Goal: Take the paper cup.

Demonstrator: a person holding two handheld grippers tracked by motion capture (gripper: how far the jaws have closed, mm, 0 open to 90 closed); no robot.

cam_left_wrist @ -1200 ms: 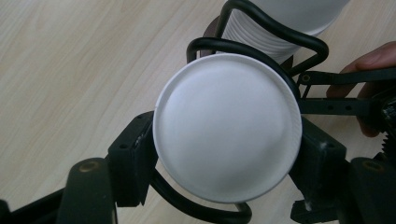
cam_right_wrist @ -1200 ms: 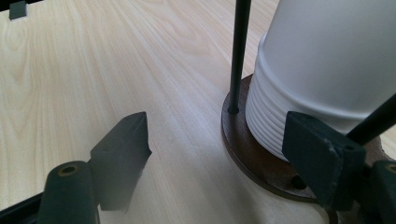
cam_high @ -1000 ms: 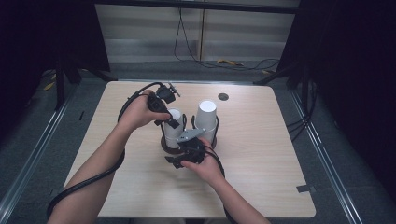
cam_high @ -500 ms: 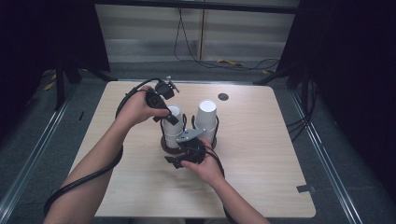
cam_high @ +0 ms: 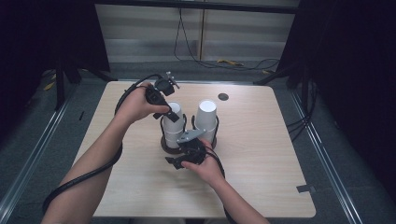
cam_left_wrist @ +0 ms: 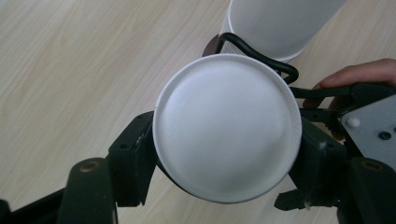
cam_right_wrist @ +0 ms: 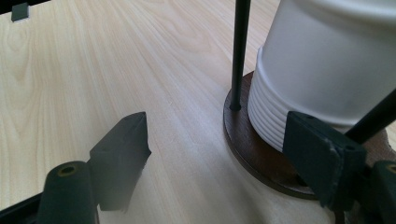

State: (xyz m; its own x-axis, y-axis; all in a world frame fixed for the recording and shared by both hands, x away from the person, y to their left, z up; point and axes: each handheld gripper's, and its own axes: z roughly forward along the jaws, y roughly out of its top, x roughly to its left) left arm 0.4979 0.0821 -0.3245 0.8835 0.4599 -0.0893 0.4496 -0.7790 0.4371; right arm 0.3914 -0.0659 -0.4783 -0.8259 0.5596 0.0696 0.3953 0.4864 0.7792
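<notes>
Cups are what I am working on. My left claw [cam_high: 172,115] is gripping the top white paper cup [cam_left_wrist: 227,127] of the left stack [cam_high: 172,127], one black pad pressing on each side of its body just under the upturned base, as my left claw view is showing from above. That stack is standing upside down in a dark wooden holder [cam_high: 164,142] with thin black wire uprights, near the middle of the table [cam_high: 261,163]. Just beside it, to the right, a second stack of white cups [cam_high: 205,119] is standing in its own holder; in my left claw view it is lying just beyond the cup I am gripping, with a black wire loop [cam_left_wrist: 259,54] curving between the two.

My right claw [cam_right_wrist: 215,154] is resting low on the table in front of the holders, jaws standing apart and clasping nothing. In its own view one jaw is lying over bare wood, the other just beside the round brown base [cam_right_wrist: 252,154] that is carrying the ribbed rims of stacked cups [cam_right_wrist: 322,79]; whether that jaw is touching the base I cannot tell. A small dark disc [cam_high: 223,97] is lying on the table farther back, well apart from the stacks.
</notes>
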